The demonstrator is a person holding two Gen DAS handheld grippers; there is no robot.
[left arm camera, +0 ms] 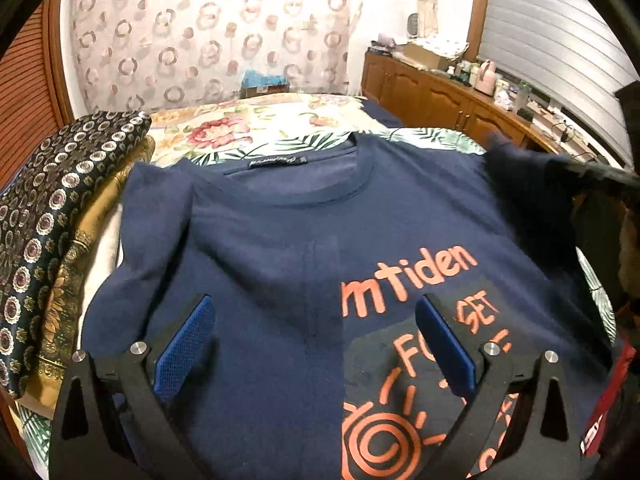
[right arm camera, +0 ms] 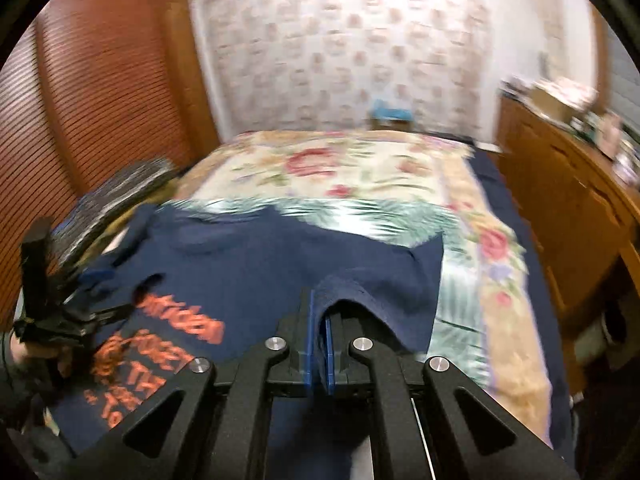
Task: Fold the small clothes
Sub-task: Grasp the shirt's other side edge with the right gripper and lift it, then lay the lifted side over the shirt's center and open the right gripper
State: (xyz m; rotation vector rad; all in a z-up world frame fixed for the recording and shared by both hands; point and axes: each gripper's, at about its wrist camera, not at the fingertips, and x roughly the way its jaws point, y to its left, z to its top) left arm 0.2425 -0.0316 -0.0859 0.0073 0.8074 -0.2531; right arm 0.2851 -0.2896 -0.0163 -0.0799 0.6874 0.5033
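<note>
Far left in the left wrist view, a stack of folded fabrics point(left arm camera: 60, 216) sits at the bed's edge, a dark medallion-patterned cloth on top of gold brocade, just beside the left sleeve of the navy T-shirt point(left arm camera: 280, 240). The shirt lies face up on the floral bedspread point(left arm camera: 256, 128) with its long axis running near to far: the ribbed collar and neck label at the far end, the hem toward the camera and out of sight. Orange lettering and a spiral sun drawing (only partly readable) cover the right half of the chest, and a faint vertical crease runs down the middle. The left gripper point(left arm camera: 312, 340) hovers above the chest with its jaws spread wide, blue pads clear of the cloth and nothing between them. Further right, the shirt's right sleeve is raised off the bed as a dark, blurred fold. In the right wrist view, itself motion-blurred, the right gripper point(right arm camera: 319, 344) has its jaws closed on a fold of navy fabric at that side of the shirt, the cloth arching up over the blue pads. To the right of the bed stands a wooden cabinet point(left arm camera: 440, 96) with small bottles and boxes on top.
</note>
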